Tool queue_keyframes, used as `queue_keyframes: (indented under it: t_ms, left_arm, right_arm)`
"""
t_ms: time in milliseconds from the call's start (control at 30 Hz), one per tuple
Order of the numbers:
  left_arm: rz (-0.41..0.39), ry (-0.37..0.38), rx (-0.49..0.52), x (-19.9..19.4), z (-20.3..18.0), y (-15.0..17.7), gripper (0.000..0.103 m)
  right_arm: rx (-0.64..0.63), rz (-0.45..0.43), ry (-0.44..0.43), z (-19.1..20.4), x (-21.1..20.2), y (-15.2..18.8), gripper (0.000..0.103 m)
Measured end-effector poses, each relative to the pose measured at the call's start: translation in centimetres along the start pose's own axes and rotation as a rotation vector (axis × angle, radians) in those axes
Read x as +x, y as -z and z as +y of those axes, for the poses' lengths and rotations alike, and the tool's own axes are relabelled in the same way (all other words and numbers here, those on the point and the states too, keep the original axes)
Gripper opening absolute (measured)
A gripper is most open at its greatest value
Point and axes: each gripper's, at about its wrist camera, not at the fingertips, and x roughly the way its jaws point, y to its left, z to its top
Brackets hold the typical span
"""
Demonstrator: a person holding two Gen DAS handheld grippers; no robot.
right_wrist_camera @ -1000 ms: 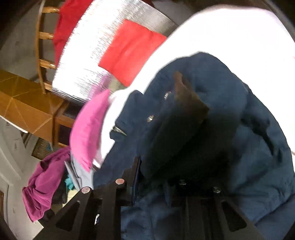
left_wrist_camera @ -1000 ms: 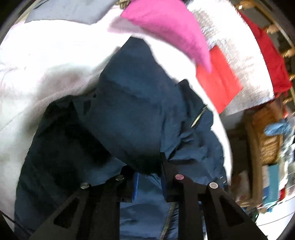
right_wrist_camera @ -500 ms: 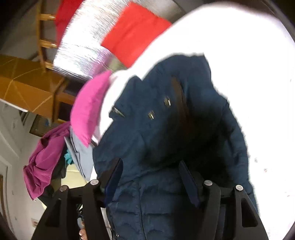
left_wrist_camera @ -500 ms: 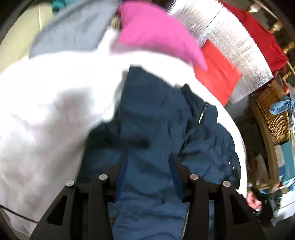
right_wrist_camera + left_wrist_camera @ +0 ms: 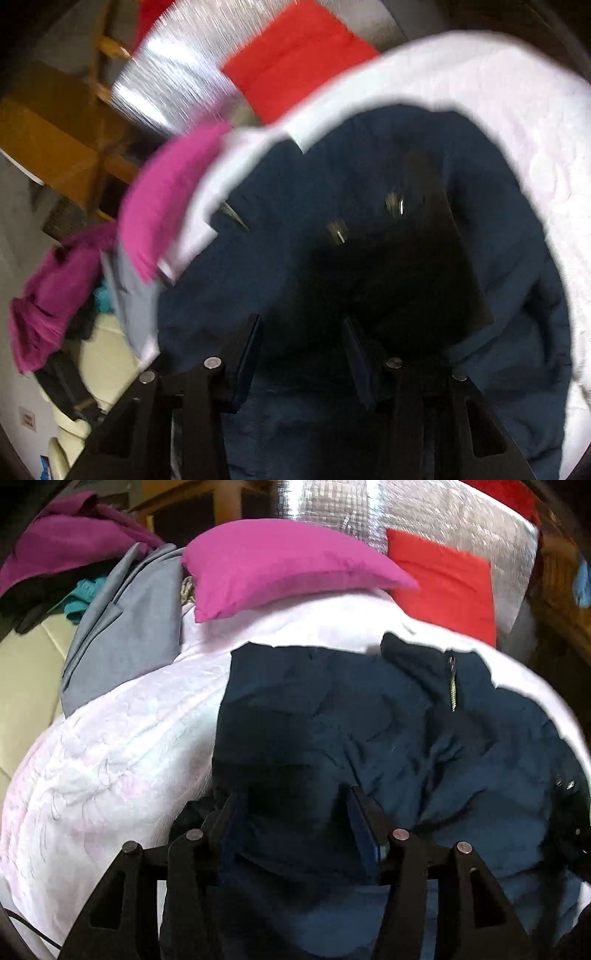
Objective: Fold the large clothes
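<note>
A dark navy padded jacket (image 5: 369, 731) lies crumpled on a white quilted bed cover (image 5: 122, 746), its zipper at the upper right. My left gripper (image 5: 291, 805) is open just above the jacket's near part, with nothing between its fingers. In the right wrist view the same jacket (image 5: 369, 229) fills the middle, with metal snaps showing. My right gripper (image 5: 301, 332) is open over the jacket's dark folds and holds nothing.
A pink pillow (image 5: 280, 565) and a grey garment (image 5: 125, 627) lie at the far side of the white cover. A red cloth (image 5: 447, 587) rests on a silver mat (image 5: 406, 513). Purple clothes (image 5: 55, 288) hang at left. A wooden chair (image 5: 59, 140) stands beyond.
Both grippers were shut on jacket fabric a second ago; both have opened and let it drop. The jacket now lies flatter on the white cover, and both cameras have pulled back.
</note>
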Motion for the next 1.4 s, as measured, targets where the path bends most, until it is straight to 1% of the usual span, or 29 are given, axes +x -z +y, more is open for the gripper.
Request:
queue_keyframes:
  t_ms: [67,133,200,233,300,367,433,533,567,633,700,733,800,900,1000,1067,1133,1200,1300,1367,1400]
  left_arm:
    - [-0.032,-0.026,0.059,0.2,-0.5,0.3,0.061]
    - [-0.047,-0.046,0.098,0.2,-0.7,0.5,0.064]
    - [-0.052,-0.040,0.106,0.1,-0.5,0.5,0.064]
    - [-0.053,-0.037,0.106,0.0,-0.5,0.5,0.064]
    - [-0.057,-0.041,0.116,0.0,-0.6,0.5,0.064]
    - [-0.061,-0.047,0.125,0.1,-0.7,0.5,0.064]
    - [-0.063,-0.050,0.130,0.2,-0.8,0.5,0.065]
    - [-0.065,-0.052,0.136,0.2,-0.9,0.6,0.065]
    - [-0.066,-0.051,0.135,0.2,-0.9,0.6,0.065]
    - [-0.070,-0.053,0.142,0.2,-0.9,0.6,0.066]
    - [-0.072,-0.054,0.145,0.2,-0.9,0.7,0.066]
    - [-0.073,-0.054,0.145,0.2,-0.9,0.7,0.067]
    - [-0.072,-0.054,0.145,0.3,-0.9,0.7,0.067]
    - [-0.072,-0.058,0.148,0.3,-0.9,0.8,0.068]
    - [-0.070,-0.056,0.149,0.1,-0.8,0.8,0.068]
    - [-0.061,-0.048,0.143,-0.2,-0.5,0.6,0.068]
    - [-0.054,-0.039,0.131,-0.7,-0.1,0.2,0.068]
    - [-0.076,-0.036,0.093,-1.8,1.2,-0.3,0.068]
    - [-0.110,-0.075,0.056,-2.6,2.7,-0.8,0.071]
    - [-0.092,-0.121,0.060,-1.8,3.3,-0.7,0.071]
    - [-0.057,-0.147,0.075,-0.8,3.4,-0.5,0.071]
  right_arm:
    - [-0.036,0.008,0.004,0.1,0.3,-0.1,0.047]
    - [-0.022,0.024,0.003,0.1,0.2,-0.4,0.047]
    - [-0.001,0.013,-0.003,0.2,-0.2,-0.5,0.047]
    - [-0.012,0.006,-0.001,0.5,-0.5,-0.5,0.048]
    - [-0.059,-0.029,-0.001,1.6,-1.3,-0.4,0.048]
    - [-0.114,-0.087,-0.045,3.4,-2.0,0.0,0.048]
    - [-0.154,-0.112,-0.075,4.9,-2.3,0.3,0.048]
    - [-0.207,-0.146,-0.089,6.8,-1.8,0.9,0.048]
    - [-0.212,-0.141,-0.090,7.1,-1.3,1.0,0.048]
    - [-0.209,-0.104,-0.076,7.2,0.2,1.1,0.048]
    - [-0.200,-0.064,-0.032,6.8,2.1,1.2,0.048]
    - [-0.199,-0.047,-0.009,6.6,2.8,1.2,0.046]
    - [-0.189,-0.030,0.004,6.3,3.5,1.1,0.045]
    - [-0.190,-0.008,0.012,6.3,3.3,0.9,0.044]
    - [-0.167,0.003,-0.018,6.2,2.0,0.7,0.044]
    - [-0.156,-0.011,-0.029,5.9,0.4,0.4,0.044]
    - [-0.154,-0.054,-0.009,5.1,-1.6,0.2,0.046]
    - [-0.132,-0.104,0.010,3.8,-4.0,-0.2,0.046]
    - [-0.075,-0.153,0.038,1.5,-6.6,-0.7,0.046]
    - [-0.051,-0.160,0.088,0.2,-7.3,-0.9,0.046]
    - [-0.032,-0.150,0.108,-0.5,-7.3,-1.1,0.045]
